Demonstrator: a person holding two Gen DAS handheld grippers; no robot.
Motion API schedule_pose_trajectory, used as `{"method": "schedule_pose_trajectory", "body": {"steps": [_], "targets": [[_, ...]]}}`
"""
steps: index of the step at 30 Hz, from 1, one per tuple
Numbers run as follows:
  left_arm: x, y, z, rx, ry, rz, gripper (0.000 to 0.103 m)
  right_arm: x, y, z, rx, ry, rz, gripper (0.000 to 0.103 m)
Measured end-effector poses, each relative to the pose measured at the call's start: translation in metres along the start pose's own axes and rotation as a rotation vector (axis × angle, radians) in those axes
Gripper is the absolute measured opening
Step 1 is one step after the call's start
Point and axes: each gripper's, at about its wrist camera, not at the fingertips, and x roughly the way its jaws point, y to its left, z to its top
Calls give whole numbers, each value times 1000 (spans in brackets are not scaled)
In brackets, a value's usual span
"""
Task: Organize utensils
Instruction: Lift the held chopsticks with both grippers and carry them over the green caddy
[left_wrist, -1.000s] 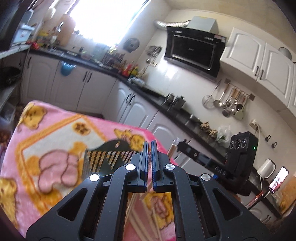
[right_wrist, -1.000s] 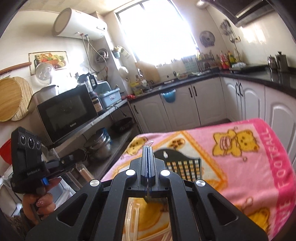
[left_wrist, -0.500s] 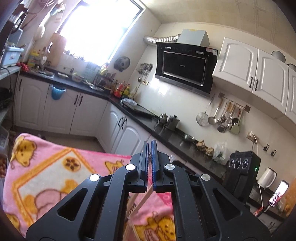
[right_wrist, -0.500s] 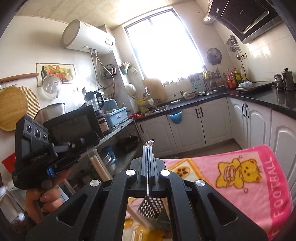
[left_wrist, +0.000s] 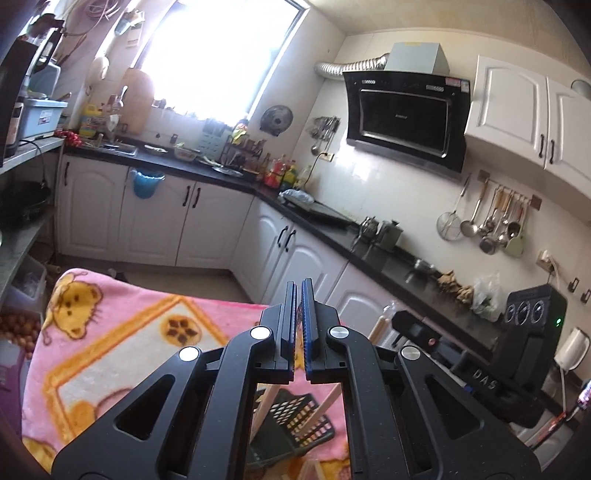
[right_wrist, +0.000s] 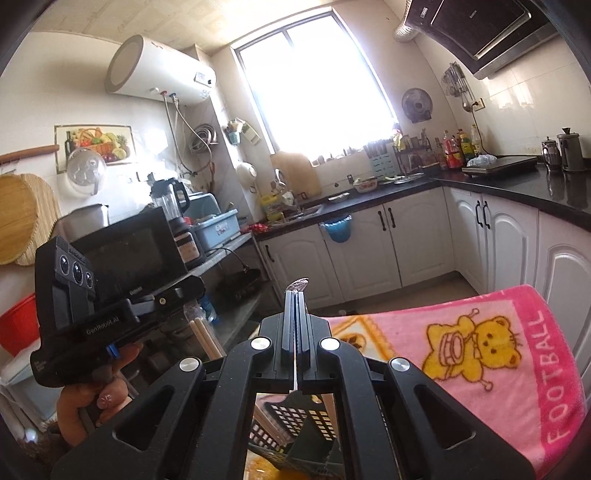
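Black basket (left_wrist: 295, 421) directly beneath both grippers

A basket (left_wrist: 295, 421) lies on the blanket (left_wrist: 122, 354), below and between both grippers, with chopsticks (left_wrist: 325, 406) standing in it. The left gripper (right_wrist: 110, 317) is left of the right gripper (right_wrist: 295, 295), whose fingers (right_wrist: 288, 317) pinch a spoon (right_wrist: 298, 284). The counter (right_wrist: 517, 188) runs behind the blanket.

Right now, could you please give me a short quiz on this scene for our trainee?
1. True or false: the right gripper is shut on a thin metal utensil.
2. What colour is the basket? A white, B black, C red.
3. Fill in: the lettering on the blanket reads ____.
Key: 1 true; 2 B; 3 FOOTBALL.
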Motion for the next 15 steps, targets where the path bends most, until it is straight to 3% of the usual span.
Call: {"method": "schedule_pose_trajectory", "body": {"steps": [15], "targets": [[21,15,-40,22,58,37,1,17,-19,-37,60,62,-56,1]]}}
